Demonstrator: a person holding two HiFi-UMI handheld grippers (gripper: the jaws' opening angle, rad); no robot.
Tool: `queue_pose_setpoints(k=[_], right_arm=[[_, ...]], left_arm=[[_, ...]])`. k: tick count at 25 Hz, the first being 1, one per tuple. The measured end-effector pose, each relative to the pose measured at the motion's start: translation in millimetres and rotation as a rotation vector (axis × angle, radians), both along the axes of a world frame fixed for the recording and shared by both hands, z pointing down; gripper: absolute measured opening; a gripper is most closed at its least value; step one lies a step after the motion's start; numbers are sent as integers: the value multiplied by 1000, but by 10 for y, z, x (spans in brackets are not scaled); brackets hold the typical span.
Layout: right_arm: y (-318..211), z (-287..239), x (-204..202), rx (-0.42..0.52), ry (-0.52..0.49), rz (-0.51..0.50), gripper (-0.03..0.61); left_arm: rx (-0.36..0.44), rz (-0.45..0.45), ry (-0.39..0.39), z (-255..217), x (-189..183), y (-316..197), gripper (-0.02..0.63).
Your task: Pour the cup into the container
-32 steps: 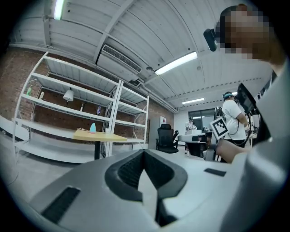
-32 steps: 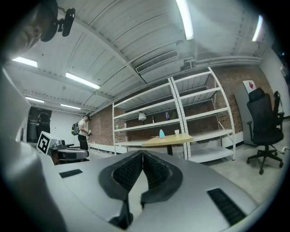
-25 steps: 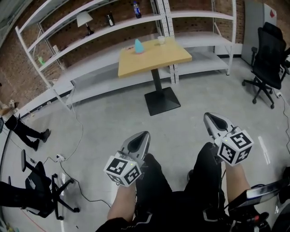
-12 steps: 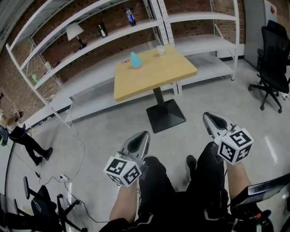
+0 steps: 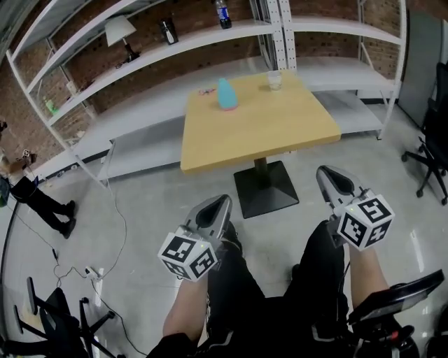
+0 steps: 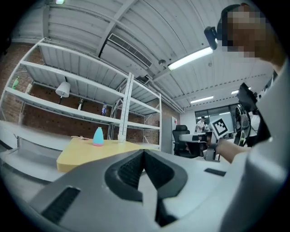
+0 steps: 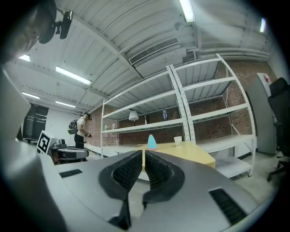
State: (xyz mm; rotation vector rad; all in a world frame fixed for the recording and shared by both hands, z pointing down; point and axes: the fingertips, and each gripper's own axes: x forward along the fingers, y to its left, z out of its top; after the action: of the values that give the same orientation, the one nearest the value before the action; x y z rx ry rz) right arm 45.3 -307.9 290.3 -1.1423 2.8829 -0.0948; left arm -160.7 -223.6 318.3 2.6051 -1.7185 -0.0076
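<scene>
Both grippers are held low over the person's legs, well short of the table (image 5: 280, 136). The left gripper (image 5: 222, 201) has its jaws pressed together with nothing between them. In the left gripper view the two ribbed pads (image 6: 131, 168) meet in a single line. The right gripper (image 5: 322, 172) is the same, jaws together and empty.

The cup (image 5: 274, 80) stands upright near the far edge of the wooden table, small and pale. The blue container (image 5: 225, 94) stands to its left on the same table, also upright and well apart from the cup. Both are far from either gripper.

Behind the table, white shelves (image 5: 175, 49) run along a brick wall. They carry a lamp (image 5: 119, 29) and a bottle (image 5: 222, 12). An office chair (image 5: 437, 150) sits at the right edge of the head view.
</scene>
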Motion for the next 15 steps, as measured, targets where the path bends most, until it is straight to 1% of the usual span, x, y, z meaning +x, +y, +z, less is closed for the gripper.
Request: queue_pose_setpoints(k=[3,8,12,15], right_arm=[[-374,18,-174,-5,11,5,3],[-1041,-58,-385,11,13,31,6],[-1614,-101,-543,4,1,41,49],[-2088,-160,-640,9,-9,58,69]], left_arm=[[6,-2,10,-27,-195,-400,2],[25,22,-11,-150,-409,-1070,2],[10,37,-23,-212,-582,-1645,2],[-2,54,-50,-264,-701,-2073,2]])
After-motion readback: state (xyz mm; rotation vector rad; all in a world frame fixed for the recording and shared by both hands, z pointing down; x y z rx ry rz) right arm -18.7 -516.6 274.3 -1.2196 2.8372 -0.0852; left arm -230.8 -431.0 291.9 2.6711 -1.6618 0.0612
